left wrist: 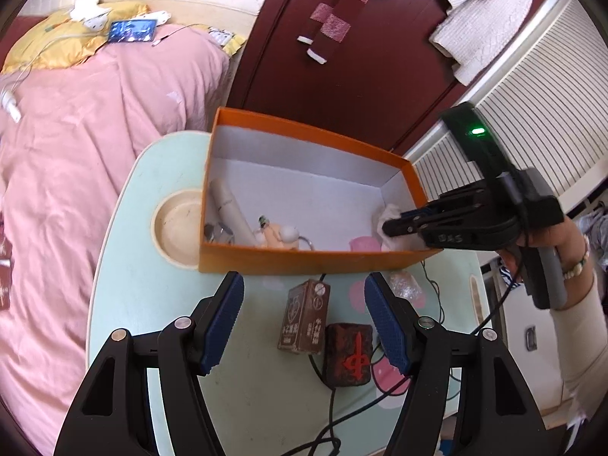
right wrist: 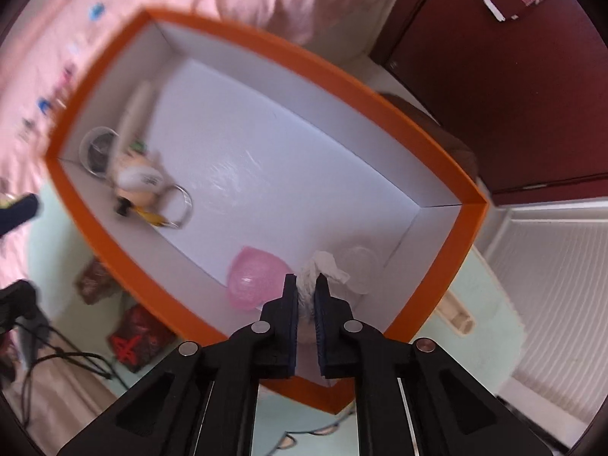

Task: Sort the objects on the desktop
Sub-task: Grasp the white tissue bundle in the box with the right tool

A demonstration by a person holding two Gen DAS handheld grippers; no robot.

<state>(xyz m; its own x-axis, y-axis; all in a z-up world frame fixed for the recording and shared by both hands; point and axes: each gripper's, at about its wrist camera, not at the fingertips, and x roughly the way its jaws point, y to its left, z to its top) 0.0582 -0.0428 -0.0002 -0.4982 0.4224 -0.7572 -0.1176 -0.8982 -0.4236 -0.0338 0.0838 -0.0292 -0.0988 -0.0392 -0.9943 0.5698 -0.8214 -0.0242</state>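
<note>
An orange box (left wrist: 304, 260) with a white inside stands on the pale green table (left wrist: 125, 296). My right gripper (left wrist: 387, 227) reaches into its right end, shut on a crumpled white tissue (left wrist: 391, 212). The right wrist view shows that gripper (right wrist: 306, 285) pinching the tissue (right wrist: 323, 264) between a pink ball (right wrist: 252, 281) and a clear plastic lid (right wrist: 359, 266). A cream tube (left wrist: 230, 207) and a keychain figure (left wrist: 279, 233) lie at the box's left end. My left gripper (left wrist: 304, 281) is open above a brown card box (left wrist: 306, 315) and a dark tile with a red character (left wrist: 347, 357).
Black cables (left wrist: 330, 410) run across the table by the tile, and a crinkled clear wrapper (left wrist: 404, 285) lies near the box. A round recess (left wrist: 176, 224) sits left of the box. A pink bed (left wrist: 76, 152) borders the table on the left, a dark red wardrobe (left wrist: 342, 87) stands behind.
</note>
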